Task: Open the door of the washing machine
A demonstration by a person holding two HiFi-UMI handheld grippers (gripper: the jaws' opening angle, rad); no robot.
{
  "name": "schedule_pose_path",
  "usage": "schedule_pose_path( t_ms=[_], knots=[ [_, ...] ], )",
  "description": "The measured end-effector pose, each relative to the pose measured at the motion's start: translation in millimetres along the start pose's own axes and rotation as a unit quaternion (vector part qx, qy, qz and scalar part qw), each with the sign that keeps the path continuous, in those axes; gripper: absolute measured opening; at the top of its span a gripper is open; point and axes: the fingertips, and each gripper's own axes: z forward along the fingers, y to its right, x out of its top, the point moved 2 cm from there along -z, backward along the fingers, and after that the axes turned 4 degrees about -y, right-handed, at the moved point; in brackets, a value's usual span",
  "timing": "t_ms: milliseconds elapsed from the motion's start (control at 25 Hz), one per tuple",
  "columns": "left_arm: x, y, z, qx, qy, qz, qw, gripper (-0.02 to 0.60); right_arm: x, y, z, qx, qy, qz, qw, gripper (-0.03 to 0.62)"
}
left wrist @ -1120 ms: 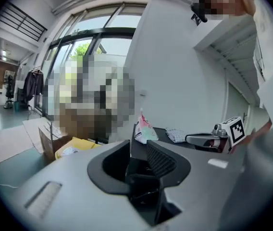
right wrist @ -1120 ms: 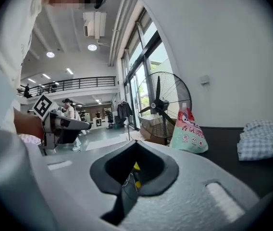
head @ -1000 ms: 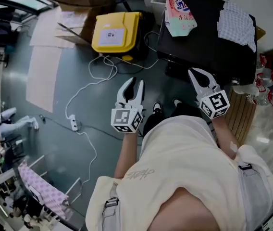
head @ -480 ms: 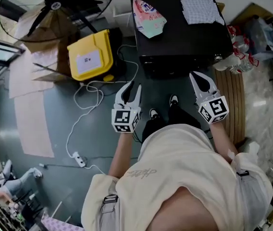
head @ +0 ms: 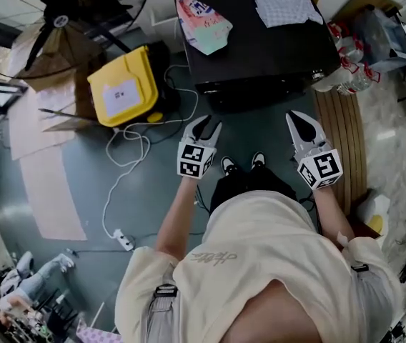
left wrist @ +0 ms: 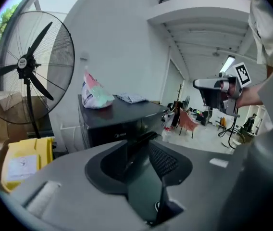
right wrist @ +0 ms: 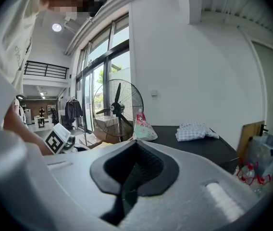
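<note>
Both tongs hung before the washing machine, touching nothing.

My left tongs (head: 206,124) had just been spreading, and their jaws stood apart with nothing between them. My right tongs (head: 304,121) had their jaws pressed together, empty. Both sat mid-frame in the head view, pointing up the frame toward the black washing machine (head: 260,56) in the upper middle, near it but clear of it. A printed pouch (head: 201,21) and a checked cloth (head: 281,0) lay on its top. On the floor to its left sat a yellow case (head: 121,88), with a white cable (head: 128,148) trailing below it. A standing fan (head: 60,16) filled the upper left corner.
</note>
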Motion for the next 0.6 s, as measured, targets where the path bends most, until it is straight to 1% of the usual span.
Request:
schedule_pose_path(
  t_ms=[80, 200, 280, 360, 480, 520, 600],
  knots=[
    [-15.4, 0.4, 22.8, -0.020, -0.026, 0.007, 0.9994, 0.156, -5.6, 2.6, 1.2, 0.001, -0.005, 0.003, 1.000, 0.002],
    [-40.2, -8.4, 55.9, -0.045, -0.069, 0.028, 0.9962, 0.166, -12.7, 2.4, 5.0, 0.006, -0.010, 0.010, 1.000, 0.001],
    [-55.4, -17.1, 76.8, -0.049, -0.087, 0.044, 0.9940, 0.169, -17.4, 2.8, 3.1, 0.008, -0.017, 0.010, 1.000, 0.001],
    [-67.8, -23.7, 99.7, -0.049, -0.094, 0.073, 0.9917, 0.161, -22.1, 5.2, -3.1, 0.007, -0.027, 0.006, 1.000, 0.000],
    [-90.0, -25.5, 132.0, -0.066, -0.124, 0.108, 0.9842, 0.161, -34.3, 7.1, -15.8, 0.001, -0.041, 0.020, 0.999, 0.002],
    [-98.4, -27.0, 142.3, -0.072, -0.138, 0.113, 0.9814, 0.161, -37.6, 7.0, -19.1, 0.000, -0.048, 0.020, 0.999, 0.002],
    [-114.5, -33.3, 161.9, -0.076, -0.163, 0.110, 0.9776, 0.161, -44.5, 6.7, -25.7, -0.002, -0.063, 0.019, 0.998, 0.001]
  ],
)
